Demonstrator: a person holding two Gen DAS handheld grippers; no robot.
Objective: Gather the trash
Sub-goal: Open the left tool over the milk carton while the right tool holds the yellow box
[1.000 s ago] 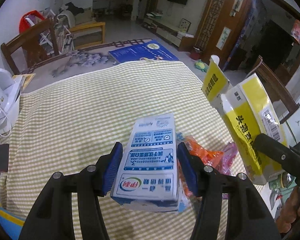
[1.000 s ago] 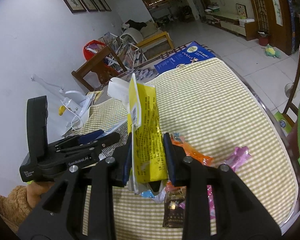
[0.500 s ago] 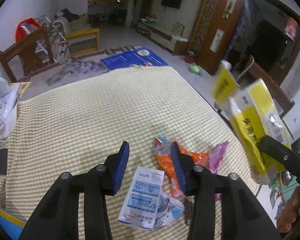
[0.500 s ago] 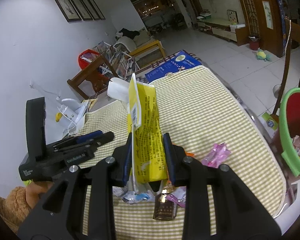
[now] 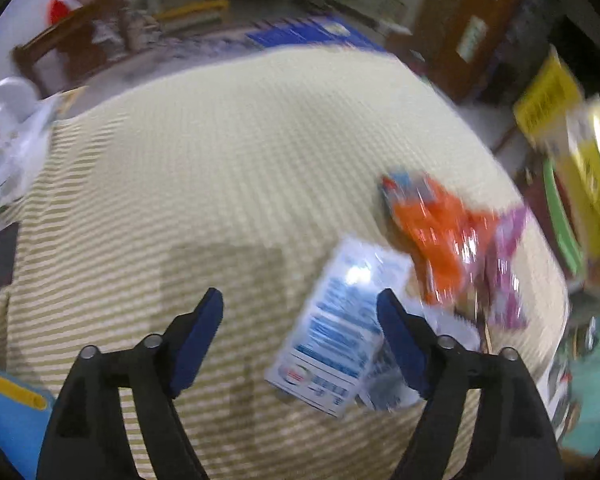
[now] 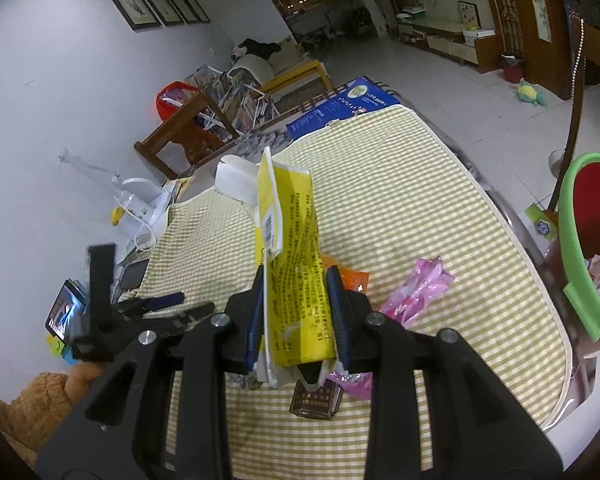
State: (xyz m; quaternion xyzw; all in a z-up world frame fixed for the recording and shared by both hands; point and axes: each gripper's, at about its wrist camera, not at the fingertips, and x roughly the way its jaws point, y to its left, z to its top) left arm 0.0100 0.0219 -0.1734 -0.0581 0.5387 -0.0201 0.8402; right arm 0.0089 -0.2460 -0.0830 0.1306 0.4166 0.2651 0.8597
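Observation:
My left gripper (image 5: 300, 316) is open and empty above the checked tablecloth (image 5: 220, 160). A white-and-blue milk carton (image 5: 336, 332) lies flat on the cloth just inside its right finger; this view is blurred. An orange wrapper (image 5: 436, 232) and a pink wrapper (image 5: 508, 264) lie beyond the carton. My right gripper (image 6: 296, 316) is shut on a yellow-and-white carton (image 6: 292, 256), held upright above the table. The pink wrapper (image 6: 416, 288), the orange wrapper (image 6: 352, 278) and a brown packet (image 6: 314, 402) lie below it. The left gripper (image 6: 156, 312) shows at the left.
A red bin with a green rim (image 6: 580, 248) stands off the table's right edge with wrappers inside. A blue box (image 6: 340, 108) lies at the table's far end. A phone (image 6: 66, 316), white items (image 6: 140, 200) and a wooden chair (image 6: 188, 128) are at the left.
My left gripper let go of the milk carton, which now lies on the cloth, opened wider and swung left. My right gripper moved right toward the bin with the yellow carton.

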